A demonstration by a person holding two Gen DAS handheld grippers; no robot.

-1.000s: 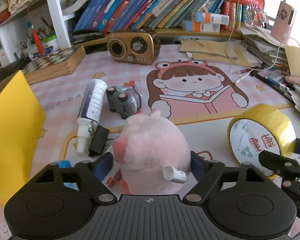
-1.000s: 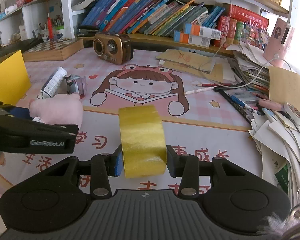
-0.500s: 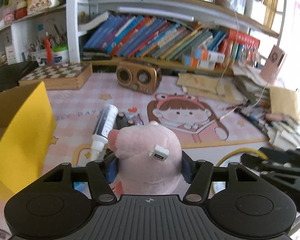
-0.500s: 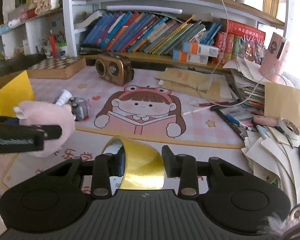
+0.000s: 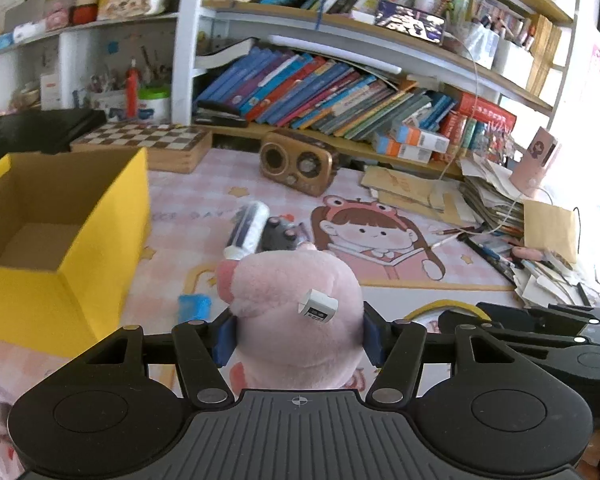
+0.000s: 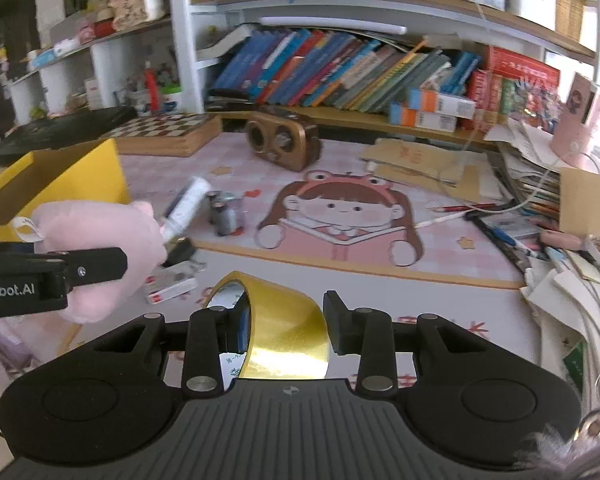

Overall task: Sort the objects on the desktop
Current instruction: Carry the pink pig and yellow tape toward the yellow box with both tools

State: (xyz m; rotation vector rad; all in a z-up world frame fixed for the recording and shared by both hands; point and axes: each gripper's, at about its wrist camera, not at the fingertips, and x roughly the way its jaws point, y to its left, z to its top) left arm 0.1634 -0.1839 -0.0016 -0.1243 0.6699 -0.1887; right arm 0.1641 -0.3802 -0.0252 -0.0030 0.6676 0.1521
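My left gripper (image 5: 298, 338) is shut on a pink plush pig (image 5: 292, 304) with a white tag, held above the desk mat. The open yellow cardboard box (image 5: 100, 248) stands to its left, its brown inside showing. My right gripper (image 6: 286, 322) is shut on a roll of yellow tape (image 6: 288, 328), which sits tilted between the pads, off the mat. In the right wrist view the plush pig (image 6: 100, 224) and the left gripper's fingers (image 6: 80, 268) hang at the left, in front of the yellow box (image 6: 72, 176).
On the mat lie a spray bottle (image 5: 248, 228), a grey toy car (image 5: 280, 236), a blue item (image 5: 194, 306), a black clip (image 6: 180, 250) and a small red-and-white box (image 6: 168, 286). Behind stand a brown radio (image 5: 300, 164) and a chessboard box (image 5: 148, 144). Pens and papers (image 5: 500, 248) pile at the right.
Both grippers have risen, carrying the pig and the tape off the mat. The left view has swung toward the yellow box, whose inside now shows. The tape has tilted in the right jaws.
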